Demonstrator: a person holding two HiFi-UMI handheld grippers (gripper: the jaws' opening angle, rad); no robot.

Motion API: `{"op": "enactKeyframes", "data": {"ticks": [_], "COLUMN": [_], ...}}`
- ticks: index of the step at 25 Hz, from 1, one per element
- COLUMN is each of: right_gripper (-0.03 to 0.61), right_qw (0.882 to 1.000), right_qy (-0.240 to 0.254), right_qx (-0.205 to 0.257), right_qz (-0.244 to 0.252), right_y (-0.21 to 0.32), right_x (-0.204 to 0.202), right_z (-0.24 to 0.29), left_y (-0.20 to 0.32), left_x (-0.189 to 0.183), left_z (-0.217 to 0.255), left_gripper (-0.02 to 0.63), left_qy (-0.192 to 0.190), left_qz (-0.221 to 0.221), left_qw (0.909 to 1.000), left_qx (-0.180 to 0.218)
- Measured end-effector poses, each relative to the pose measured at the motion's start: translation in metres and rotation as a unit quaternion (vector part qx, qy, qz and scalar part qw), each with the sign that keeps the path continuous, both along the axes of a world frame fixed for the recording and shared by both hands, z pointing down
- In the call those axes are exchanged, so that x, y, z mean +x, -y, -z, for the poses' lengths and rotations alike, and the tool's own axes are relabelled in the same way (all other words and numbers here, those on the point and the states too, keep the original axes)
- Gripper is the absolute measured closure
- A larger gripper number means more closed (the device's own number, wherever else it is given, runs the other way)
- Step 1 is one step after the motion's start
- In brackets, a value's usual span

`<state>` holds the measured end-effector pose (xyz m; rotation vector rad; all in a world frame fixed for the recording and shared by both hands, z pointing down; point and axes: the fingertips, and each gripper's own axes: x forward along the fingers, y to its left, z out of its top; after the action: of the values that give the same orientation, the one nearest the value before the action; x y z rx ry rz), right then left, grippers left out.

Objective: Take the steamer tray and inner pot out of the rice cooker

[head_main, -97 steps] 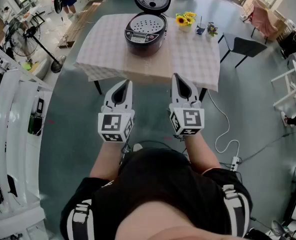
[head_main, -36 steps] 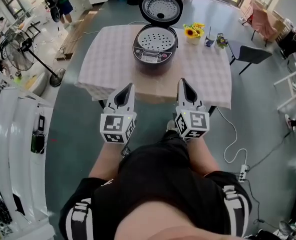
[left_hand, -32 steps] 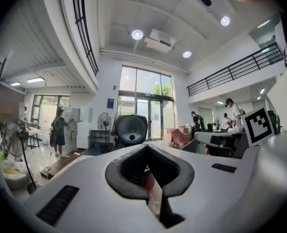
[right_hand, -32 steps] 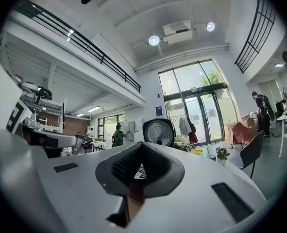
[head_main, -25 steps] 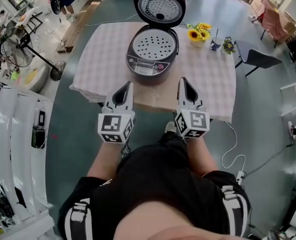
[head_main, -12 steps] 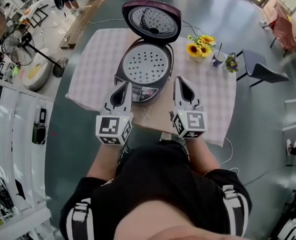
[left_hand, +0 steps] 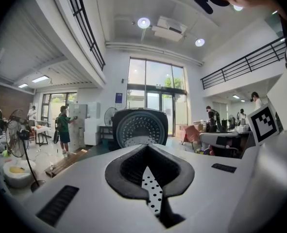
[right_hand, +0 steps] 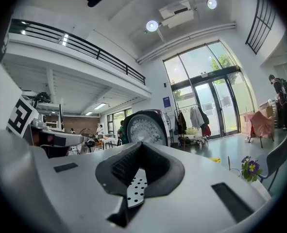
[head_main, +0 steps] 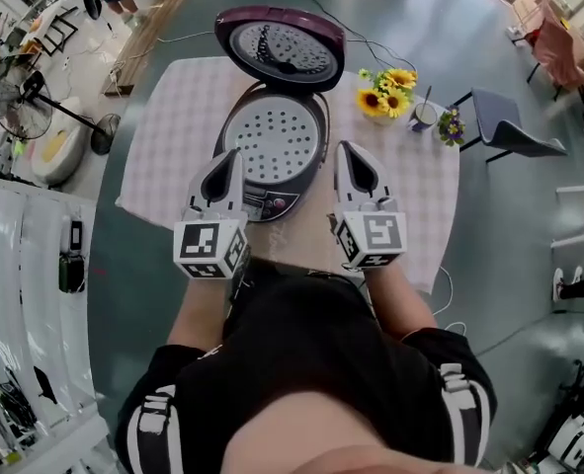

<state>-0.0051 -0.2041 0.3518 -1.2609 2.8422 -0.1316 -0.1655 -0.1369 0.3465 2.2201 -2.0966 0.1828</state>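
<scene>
The dark rice cooker (head_main: 269,166) stands on the checked table (head_main: 168,136) with its lid (head_main: 280,47) tipped up and back. The perforated steamer tray (head_main: 277,144) lies in its mouth; the inner pot beneath is hidden. My left gripper (head_main: 229,158) is shut and empty at the cooker's front left rim. My right gripper (head_main: 346,150) is shut and empty, just off the cooker's right side. In the left gripper view the lid (left_hand: 141,127) rises ahead, and the dotted tray (left_hand: 153,194) shows through the jaw notch. The right gripper view shows the lid (right_hand: 144,128) and tray (right_hand: 134,188) the same way.
Sunflowers (head_main: 385,77), a cup (head_main: 422,117) and a small purple flower pot (head_main: 453,124) stand on the table to the cooker's right. A dark chair (head_main: 509,131) is beyond that corner. A standing fan (head_main: 30,92) and white racks (head_main: 15,265) line the left.
The person has stepped up to the table. Both grippers have moved forward from the table's near edge to flank the cooker's front. Both have stayed shut.
</scene>
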Motion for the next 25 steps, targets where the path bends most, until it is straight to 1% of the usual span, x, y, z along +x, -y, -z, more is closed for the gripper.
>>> {"op": "enactKeyframes", "data": {"ticks": [4, 7, 10, 12, 17, 21, 23, 25], "right_gripper": [0.581, 0.581, 0.581, 0.581, 0.581, 0.581, 0.581, 0.581], "right_qw": [1.000, 0.998, 0.996, 0.994, 0.991, 0.989, 0.990, 0.991], "right_qy": [-0.010, -0.013, -0.015, -0.015, -0.020, -0.033, -0.032, -0.031], "right_qx": [-0.001, -0.001, -0.010, -0.011, -0.007, 0.001, 0.001, -0.001], "right_qz": [-0.029, -0.064, -0.093, -0.108, -0.132, -0.142, -0.139, -0.129], "right_y": [0.014, 0.023, 0.026, 0.030, 0.035, 0.033, 0.030, 0.028], "right_x": [-0.009, -0.021, -0.035, -0.045, -0.058, -0.061, -0.063, -0.067], "right_z": [-0.004, -0.004, -0.007, -0.007, -0.008, -0.009, -0.006, -0.005], "left_y": [0.028, 0.050, 0.064, 0.073, 0.083, 0.079, 0.077, 0.076], "left_x": [-0.017, -0.032, -0.047, -0.060, -0.086, -0.097, -0.101, -0.101], "left_z": [-0.001, -0.006, -0.007, -0.006, -0.010, -0.017, -0.020, -0.020], "left_gripper": [0.611, 0.611, 0.611, 0.611, 0.611, 0.611, 0.611, 0.609], "left_qy": [0.010, 0.018, 0.016, 0.014, 0.006, -0.013, -0.022, -0.023], "left_qz": [-0.032, -0.066, -0.101, -0.116, -0.124, -0.117, -0.116, -0.126], "left_qw": [0.9994, 0.9976, 0.9947, 0.9932, 0.9922, 0.9930, 0.9929, 0.9916], "left_qx": [0.008, -0.003, -0.008, -0.010, -0.010, -0.009, -0.014, -0.019]}}
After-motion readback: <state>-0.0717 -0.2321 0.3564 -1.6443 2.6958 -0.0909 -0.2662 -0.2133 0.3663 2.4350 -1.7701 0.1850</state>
